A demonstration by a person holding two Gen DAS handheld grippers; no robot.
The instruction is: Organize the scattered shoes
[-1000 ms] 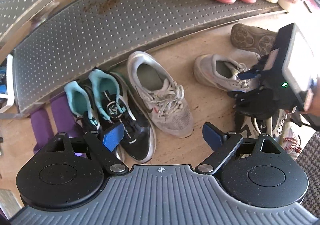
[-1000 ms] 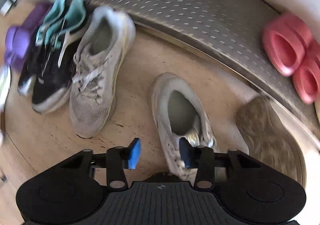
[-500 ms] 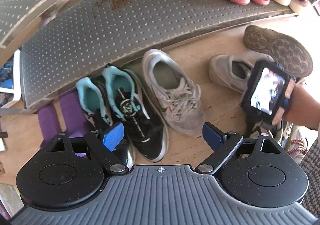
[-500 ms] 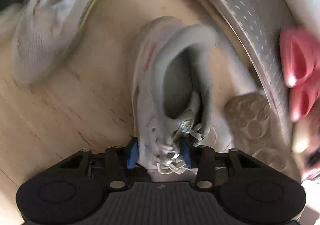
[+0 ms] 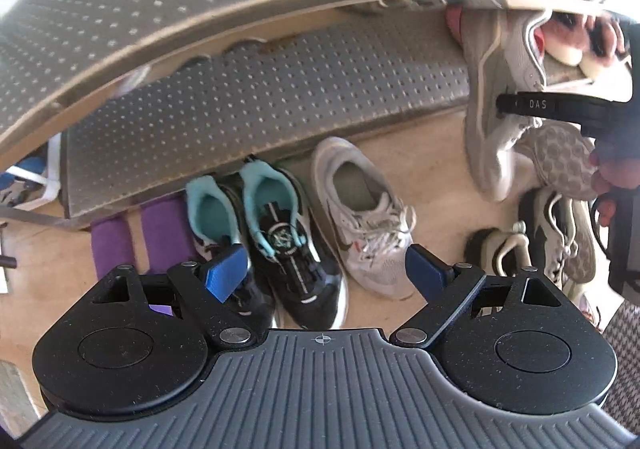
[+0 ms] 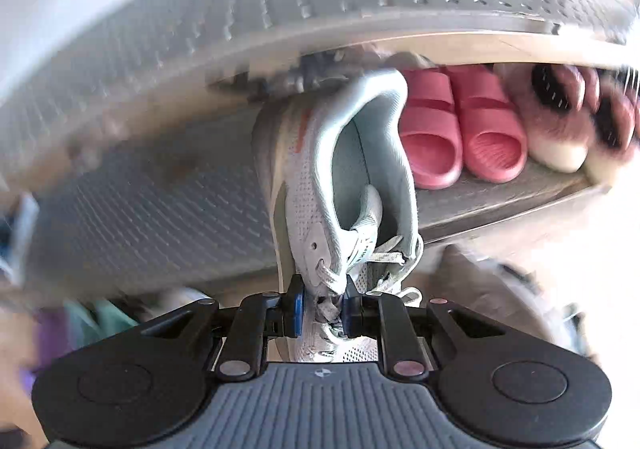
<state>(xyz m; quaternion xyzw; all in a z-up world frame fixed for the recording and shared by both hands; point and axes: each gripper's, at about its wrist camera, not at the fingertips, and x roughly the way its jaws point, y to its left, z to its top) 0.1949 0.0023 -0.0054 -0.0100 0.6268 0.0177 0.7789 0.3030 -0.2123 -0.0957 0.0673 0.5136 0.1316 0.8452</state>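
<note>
The right gripper [image 6: 322, 307] is closing its fingers on the pale grey mesh sneaker's [image 6: 340, 185] laces; left gripper [image 5: 326, 273] gapes empty. Best set it level beside the pink rubber slides [image 6: 460, 129].

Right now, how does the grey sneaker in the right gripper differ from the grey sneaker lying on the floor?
The held grey sneaker hangs in the air, pinched at its laces as the right gripper closes; the floor grey sneaker lies flat on its sole beside the black-and-teal sneakers, untouched. The held one is in front of the shoe rack. Both are laced grey mesh, apparently a pair.
</note>
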